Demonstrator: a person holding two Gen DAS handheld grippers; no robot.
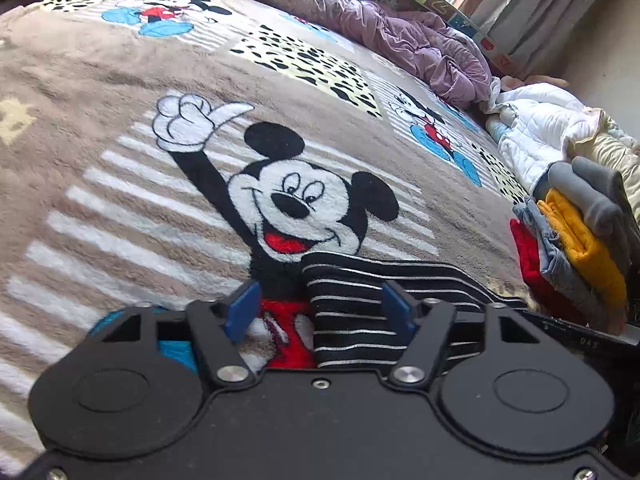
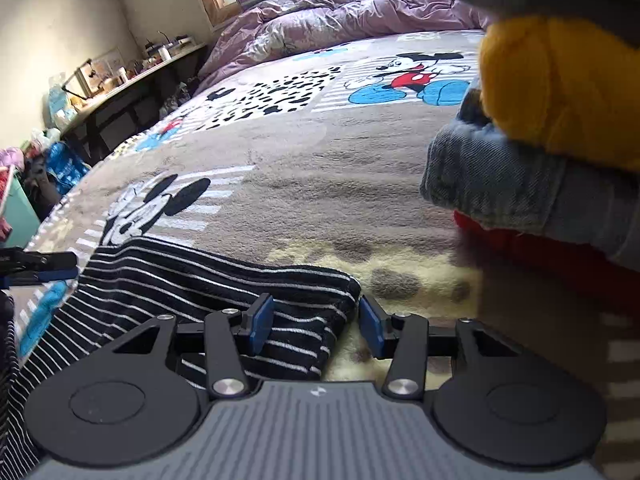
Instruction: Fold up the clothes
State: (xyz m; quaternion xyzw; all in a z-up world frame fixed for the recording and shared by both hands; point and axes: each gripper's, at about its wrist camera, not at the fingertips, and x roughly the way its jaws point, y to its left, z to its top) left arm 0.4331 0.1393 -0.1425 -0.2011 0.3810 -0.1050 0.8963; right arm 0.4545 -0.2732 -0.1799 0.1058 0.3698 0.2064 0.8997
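A black garment with thin white stripes (image 1: pixel 360 300) lies flat on the Mickey Mouse blanket (image 1: pixel 160 208) near the bed's front edge. My left gripper (image 1: pixel 320 308) stands open low over the garment's left corner. That corner lies between the blue pads (image 1: pixel 244 308), nearer the right one, and no pad presses it. My right gripper (image 2: pixel 317 328) is open over the striped garment's (image 2: pixel 200 280) right corner, which lies unbunched between its pads (image 2: pixel 372 328). The left gripper (image 2: pixel 74 266) shows at the far left edge of the right wrist view.
A stack of folded clothes (image 1: pixel 580 248), grey over yellow, denim and red, sits at the right, looming close (image 2: pixel 520 128) in the right wrist view. A white puffy jacket (image 1: pixel 540 128) and a crumpled purple duvet (image 1: pixel 380 28) lie farther back. A cluttered shelf (image 2: pixel 120 80) runs along the left wall.
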